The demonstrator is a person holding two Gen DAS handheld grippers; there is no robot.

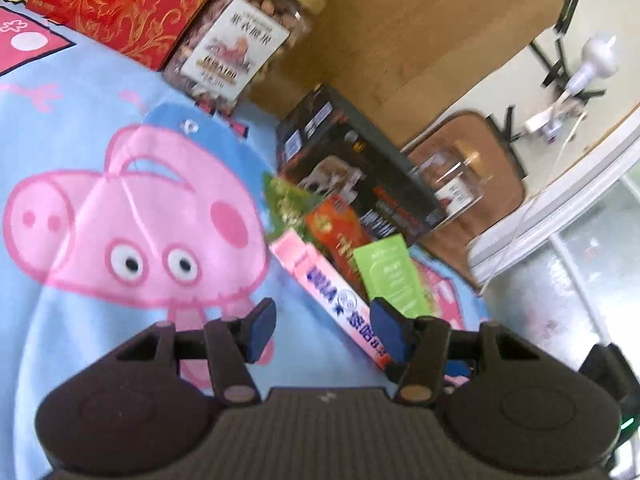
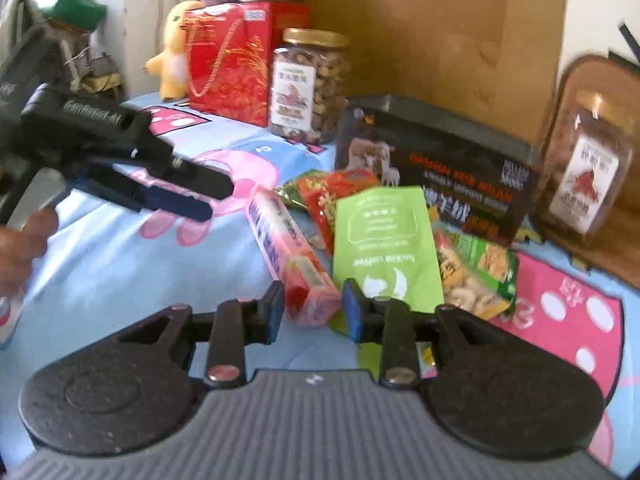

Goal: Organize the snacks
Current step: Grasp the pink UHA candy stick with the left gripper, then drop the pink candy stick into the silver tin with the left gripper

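Right tongs: narrowed onto the near end of the pink box, pads against its sides, likely to lift it out of the pile.
Left tongs: half-wide, empty, just beside the box.
Snacks: packets heaped on the bed before the black box; jar and red bag stand behind.
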